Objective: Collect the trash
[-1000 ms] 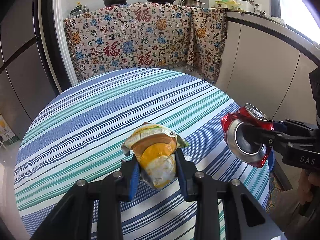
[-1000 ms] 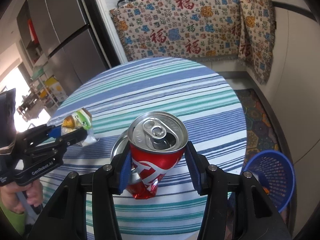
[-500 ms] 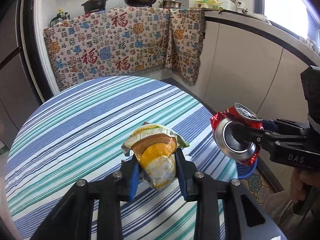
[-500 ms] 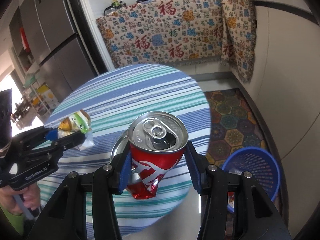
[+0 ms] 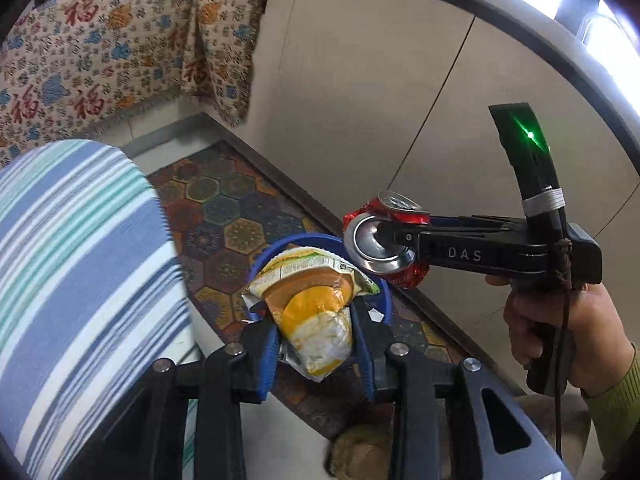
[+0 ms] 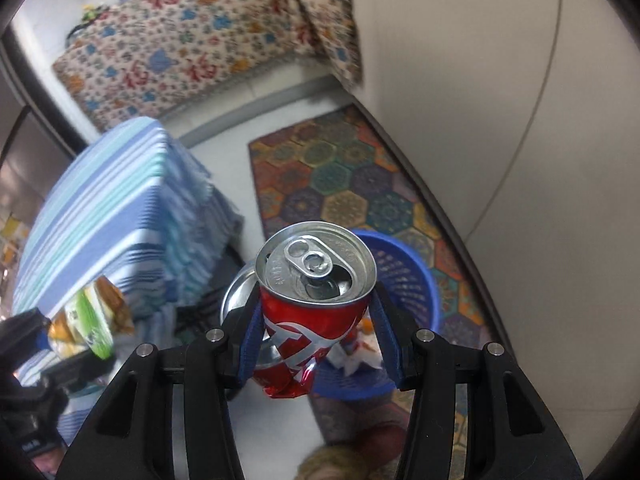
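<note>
Now both pieces of trash hang over the blue basket (image 6: 404,276) on the floor: left gripper (image 5: 316,340) fingers clamp the snack wrapper (image 5: 312,312), right gripper (image 6: 316,328) fingers pinch the crushed red can (image 6: 308,320) (ready to drop, likely), clear of the striped counter (image 5: 80,264).

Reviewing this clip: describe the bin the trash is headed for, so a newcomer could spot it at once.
Find the patterned hexagon rug on the floor between the striped table and the pale cabinet wall. The blue basket stands at its near end. It is the only round, perforated blue plastic container, with some scraps already inside.
</note>
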A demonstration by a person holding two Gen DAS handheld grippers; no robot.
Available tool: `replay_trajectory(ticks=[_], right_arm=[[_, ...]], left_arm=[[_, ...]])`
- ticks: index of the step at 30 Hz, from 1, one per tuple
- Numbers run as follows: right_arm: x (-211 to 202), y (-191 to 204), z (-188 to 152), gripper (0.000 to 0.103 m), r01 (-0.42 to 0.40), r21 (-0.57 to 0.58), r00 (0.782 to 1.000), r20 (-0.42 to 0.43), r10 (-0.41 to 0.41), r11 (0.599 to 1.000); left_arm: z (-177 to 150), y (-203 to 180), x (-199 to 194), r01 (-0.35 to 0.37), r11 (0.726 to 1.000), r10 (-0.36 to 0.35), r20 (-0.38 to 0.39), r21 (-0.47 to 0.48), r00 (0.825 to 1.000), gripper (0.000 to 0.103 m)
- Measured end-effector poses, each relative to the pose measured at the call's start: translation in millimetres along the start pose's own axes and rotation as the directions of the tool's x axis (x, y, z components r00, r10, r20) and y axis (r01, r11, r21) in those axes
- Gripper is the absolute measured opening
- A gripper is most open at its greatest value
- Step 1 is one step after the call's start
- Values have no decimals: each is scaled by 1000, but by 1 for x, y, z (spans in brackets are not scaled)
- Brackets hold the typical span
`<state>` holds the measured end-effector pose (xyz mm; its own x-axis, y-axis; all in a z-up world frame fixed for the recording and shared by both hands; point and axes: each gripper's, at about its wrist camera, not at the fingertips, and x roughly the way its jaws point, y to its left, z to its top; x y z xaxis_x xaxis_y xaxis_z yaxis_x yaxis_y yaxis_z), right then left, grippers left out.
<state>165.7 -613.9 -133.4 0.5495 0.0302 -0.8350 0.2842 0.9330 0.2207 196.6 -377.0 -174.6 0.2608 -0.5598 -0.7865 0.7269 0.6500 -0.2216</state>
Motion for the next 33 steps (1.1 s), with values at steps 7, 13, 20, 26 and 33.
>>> replay_trajectory(ticks=[7, 13, 20, 26, 33], right_arm=[[60, -54, 9, 52, 0, 71, 995, -95, 6, 997], [111, -95, 6, 91, -53, 217, 987, -135, 84, 975], [97, -119, 4, 101, -75, 317, 994, -54, 97, 945], [16, -104, 3, 103, -77, 281, 997, 49, 66, 957], [-82, -50, -61, 103, 69, 124, 990, 115, -84, 990]], left_arm=[[12, -9, 104, 17, 1000, -16, -104, 7, 994, 34], [12, -13, 168, -2, 1000, 6, -149, 31, 989, 60], [30, -15, 165, -40, 999, 40, -83, 9, 996, 68], [38, -26, 89, -63, 998, 63, 14, 5, 998, 89], [5, -50, 6, -190, 982, 188, 66, 26, 980, 103]])
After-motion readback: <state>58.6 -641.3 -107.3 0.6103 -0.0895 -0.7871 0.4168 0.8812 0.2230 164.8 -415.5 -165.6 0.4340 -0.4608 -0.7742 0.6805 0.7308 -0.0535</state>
